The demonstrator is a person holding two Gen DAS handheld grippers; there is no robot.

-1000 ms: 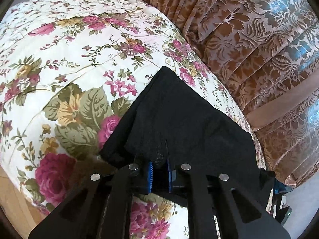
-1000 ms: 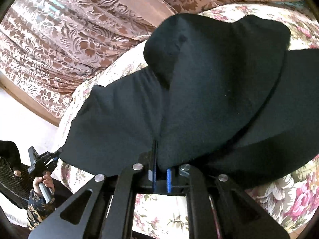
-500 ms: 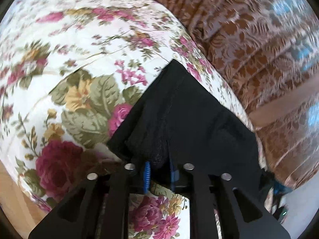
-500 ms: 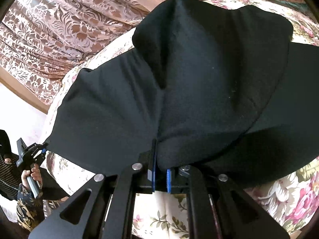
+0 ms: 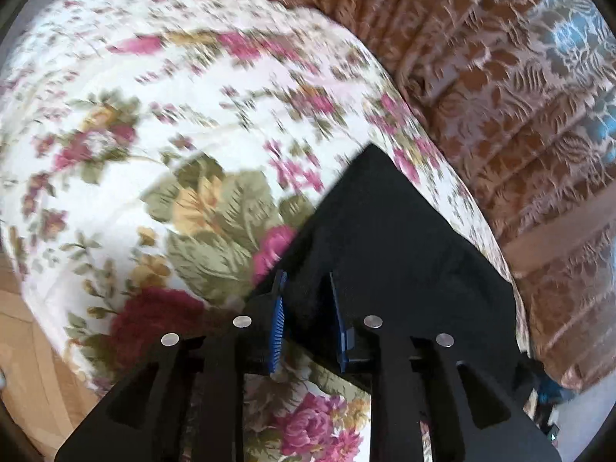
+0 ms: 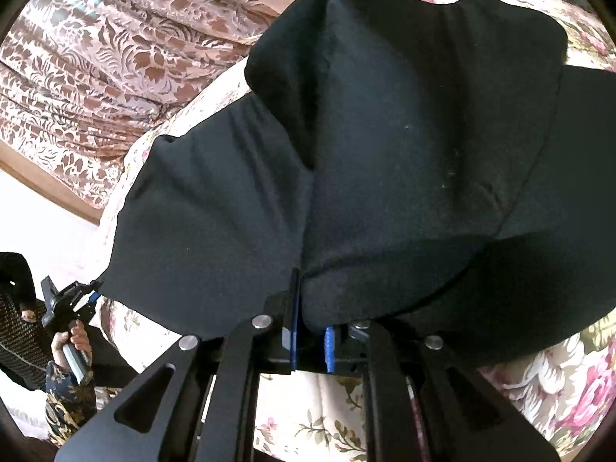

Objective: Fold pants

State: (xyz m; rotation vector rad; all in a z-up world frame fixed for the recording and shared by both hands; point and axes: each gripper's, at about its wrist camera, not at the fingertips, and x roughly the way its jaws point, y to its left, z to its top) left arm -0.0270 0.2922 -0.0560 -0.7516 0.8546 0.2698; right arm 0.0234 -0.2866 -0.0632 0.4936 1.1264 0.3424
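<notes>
The black pants (image 6: 385, 146) lie on a floral bedspread (image 5: 154, 134). In the right wrist view they are partly folded, with one layer lapped over another. My right gripper (image 6: 310, 331) is shut on a bunched edge of the pants near the bed's front. In the left wrist view a flat corner of the pants (image 5: 385, 231) points away from me. My left gripper (image 5: 306, 308) is open, its blue pads either side of the cloth edge. The left gripper also shows far left in the right wrist view (image 6: 82, 296), held in a hand.
Brown patterned curtains (image 5: 500, 77) hang behind the bed and also show in the right wrist view (image 6: 115, 57). A wooden floor (image 5: 23, 346) shows beside the bed at the lower left. The bedspread (image 6: 327, 415) extends under the pants.
My left gripper has opened and let go of the pants edge, which has dropped flat. My right gripper keeps its hold; the pants fill more of its view.
</notes>
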